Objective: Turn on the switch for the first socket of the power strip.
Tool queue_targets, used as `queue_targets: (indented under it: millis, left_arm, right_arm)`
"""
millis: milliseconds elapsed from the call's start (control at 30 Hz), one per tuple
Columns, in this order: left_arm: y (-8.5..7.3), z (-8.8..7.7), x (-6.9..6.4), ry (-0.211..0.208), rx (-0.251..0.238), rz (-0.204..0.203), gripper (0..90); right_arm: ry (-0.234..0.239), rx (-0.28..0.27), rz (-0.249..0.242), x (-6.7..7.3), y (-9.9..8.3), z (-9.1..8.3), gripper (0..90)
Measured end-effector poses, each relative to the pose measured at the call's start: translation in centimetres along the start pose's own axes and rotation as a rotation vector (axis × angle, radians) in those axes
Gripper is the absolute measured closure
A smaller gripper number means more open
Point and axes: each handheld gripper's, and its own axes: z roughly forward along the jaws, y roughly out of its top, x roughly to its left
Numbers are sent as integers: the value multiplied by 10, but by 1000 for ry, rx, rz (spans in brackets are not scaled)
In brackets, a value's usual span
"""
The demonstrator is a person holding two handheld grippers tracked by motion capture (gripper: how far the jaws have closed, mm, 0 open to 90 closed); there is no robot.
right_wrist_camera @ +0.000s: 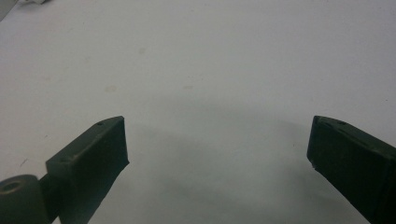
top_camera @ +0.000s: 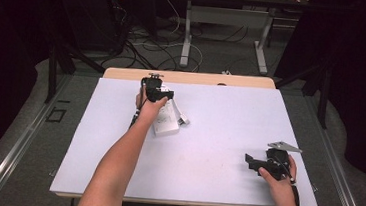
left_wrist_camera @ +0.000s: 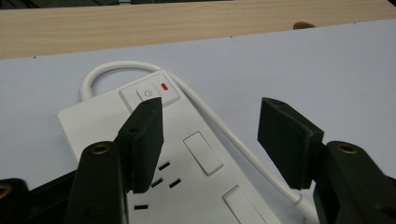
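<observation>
Evenly lit from above across the pale surface [top_camera: 207, 150] in the high view; dark and murky all round the room's edges. Slightly soft overall, with fine detail lost. Sharp enough in the left gripper view on the white power strip [left_wrist_camera: 187, 154], no glare, only a faint shadow beside its cord. Dimmer and greyer in the right gripper view, with a broad soft shadow spread between the jaws of the right hand-held gripper [right_wrist_camera: 217, 149]. Blurred at the near jaw bases.
</observation>
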Motion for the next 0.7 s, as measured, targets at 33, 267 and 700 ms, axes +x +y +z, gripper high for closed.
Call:
queue_targets:
  millis: [33,267,700]
  left_arm:
    - [0,-2,-1,-5,-7,5,398]
    - [1,-13,-7,-13,1,62,303]
    - [-4,-34,-29,-67,32,157,232]
  right_arm:
    - [0,-1,-2,0,0,0,45]
    - [-1,0,0,1,1,-1,45]
    - [-9,-6,7,-1,0,-3,46]
